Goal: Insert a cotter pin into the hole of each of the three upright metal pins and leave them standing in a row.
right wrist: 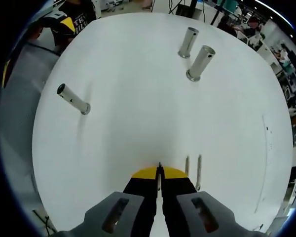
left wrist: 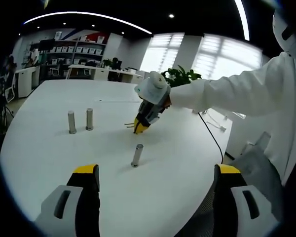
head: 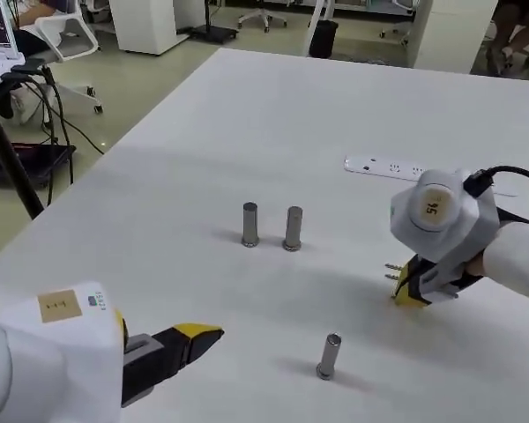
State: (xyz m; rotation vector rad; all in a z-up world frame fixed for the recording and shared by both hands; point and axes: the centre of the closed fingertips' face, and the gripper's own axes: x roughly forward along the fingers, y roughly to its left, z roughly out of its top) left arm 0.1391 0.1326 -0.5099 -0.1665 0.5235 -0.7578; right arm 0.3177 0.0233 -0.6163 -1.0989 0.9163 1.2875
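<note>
- Left gripper (head: 194, 339) is seen nearest, at 7 o'clock in the head view; in its own view (left wrist: 156, 170) the jaws are spread wide, with bare table (head: 247, 115) between them and nothing held
- near pin (head: 329, 356) is stood upright on the table at 5 o'clock in the head view, well apart from the other two; it is seen near the centre of the left gripper view (left wrist: 137, 155) and at 9 o'clock in the right gripper view (right wrist: 74, 98)
- left far pin (head: 249, 225) and right far pin (head: 293, 229) are stood upright side by side at the centre of the head view, close but not touching; the pair is seen at 10 o'clock in the left gripper view and at 1 o'clock in the right gripper view
- right gripper (head: 404, 286) is held at 3 o'clock in the head view, tips down at the table; a white sleeve (left wrist: 222, 89) is seen behind it; its jaws are closed on a thin cotter (right wrist: 159, 169), whose end shows between the yellow tips
- first loose cotter (right wrist: 187, 165) and second loose cotter (right wrist: 199, 172) are laid flat and parallel on the table, just beside those tips, at 5 o'clock in the right gripper view
- power strip (head: 383, 166) is laid flat at 2 o'clock in the head view, beyond the right gripper
</note>
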